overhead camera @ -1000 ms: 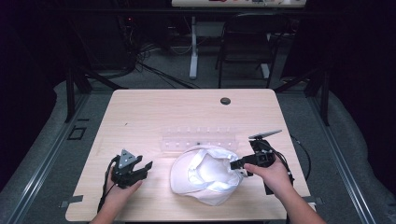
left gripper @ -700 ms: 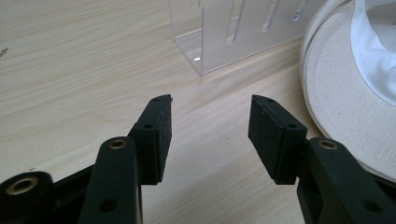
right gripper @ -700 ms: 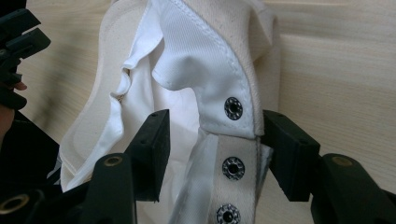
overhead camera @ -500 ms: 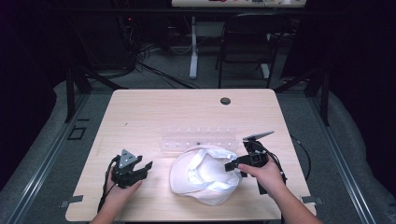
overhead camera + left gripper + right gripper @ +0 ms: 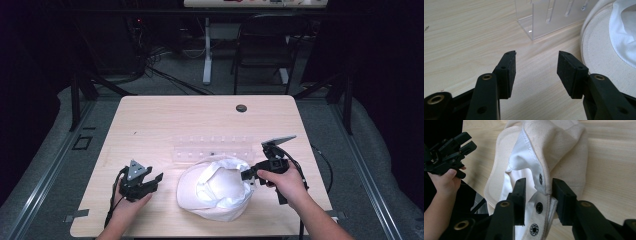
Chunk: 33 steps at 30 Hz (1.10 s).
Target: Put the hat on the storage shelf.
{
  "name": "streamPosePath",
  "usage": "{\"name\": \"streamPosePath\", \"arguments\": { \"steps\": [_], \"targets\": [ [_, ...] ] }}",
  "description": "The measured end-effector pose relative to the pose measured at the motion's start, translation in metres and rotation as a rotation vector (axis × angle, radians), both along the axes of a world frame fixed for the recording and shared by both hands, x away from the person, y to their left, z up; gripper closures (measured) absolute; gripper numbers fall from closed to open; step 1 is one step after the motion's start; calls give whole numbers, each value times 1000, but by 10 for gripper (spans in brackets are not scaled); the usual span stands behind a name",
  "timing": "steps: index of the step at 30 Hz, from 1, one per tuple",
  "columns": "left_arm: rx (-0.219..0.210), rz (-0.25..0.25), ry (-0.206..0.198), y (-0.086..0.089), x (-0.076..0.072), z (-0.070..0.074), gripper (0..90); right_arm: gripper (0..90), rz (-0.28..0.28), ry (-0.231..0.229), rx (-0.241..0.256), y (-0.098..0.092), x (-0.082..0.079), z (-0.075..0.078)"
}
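The cream canvas cap with a white lining (image 5: 216,190) lies upside down on the pale wooden table (image 5: 150,120), low in the centre of the high view, its hollow turned up. In the right gripper view, the cap (image 5: 559,150) runs from the top centre down to the bottom edge, and its back strap with metal snap studs (image 5: 539,207) hangs between the two black jaws. The right gripper (image 5: 246,175) sits at the cap's right edge in the high view, held by the person's right hand (image 5: 280,179). Its jaws stand on either side of the strap with the cloth between them; the right-hand pad touches the folded canvas, while a narrow gap shows at the left-hand pad, so I cannot tell whether the grip is fully closed on it.

The left gripper (image 5: 159,177) rests at the lower left of the high view, just beside the cap and apart from it, held by the left hand (image 5: 125,205). In the left gripper view, its jaws are spread wide with bare table between them. The cap's brim (image 5: 599,50) fills the right side of that view, and a clear acrylic rack with slots (image 5: 549,17) stands at the top centre. In the high view, that rack (image 5: 210,150) lies just behind the cap. A small dark round hole (image 5: 241,108) sits near the table's far edge.
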<state>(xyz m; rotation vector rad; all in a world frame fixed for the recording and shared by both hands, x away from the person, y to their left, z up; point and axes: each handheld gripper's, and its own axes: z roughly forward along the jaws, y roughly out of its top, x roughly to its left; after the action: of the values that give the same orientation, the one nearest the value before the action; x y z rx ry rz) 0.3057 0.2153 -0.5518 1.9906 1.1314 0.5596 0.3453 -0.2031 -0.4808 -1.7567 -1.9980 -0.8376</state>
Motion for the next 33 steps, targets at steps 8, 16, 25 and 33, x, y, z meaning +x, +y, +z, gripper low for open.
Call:
{"name": "streamPosePath", "arguments": {
  "steps": [8, 16, 25, 33],
  "targets": [
    [2, -2, 0, 0, 0, 0, 498, 804, 10, -7, -27, 1, 1, 7],
    [2, -4, 2, 0, 0, 0, 498, 813, 36, -26, -73, 3, 0, 12],
    [7, -12, 2, -2, 0, -2, 499, 815, 23, -75, -94, 4, 0, 26],
    [9, -15, 2, -3, -1, -2, 499, 816, 33, -117, -156, 9, -1, 42]
  ]
}}
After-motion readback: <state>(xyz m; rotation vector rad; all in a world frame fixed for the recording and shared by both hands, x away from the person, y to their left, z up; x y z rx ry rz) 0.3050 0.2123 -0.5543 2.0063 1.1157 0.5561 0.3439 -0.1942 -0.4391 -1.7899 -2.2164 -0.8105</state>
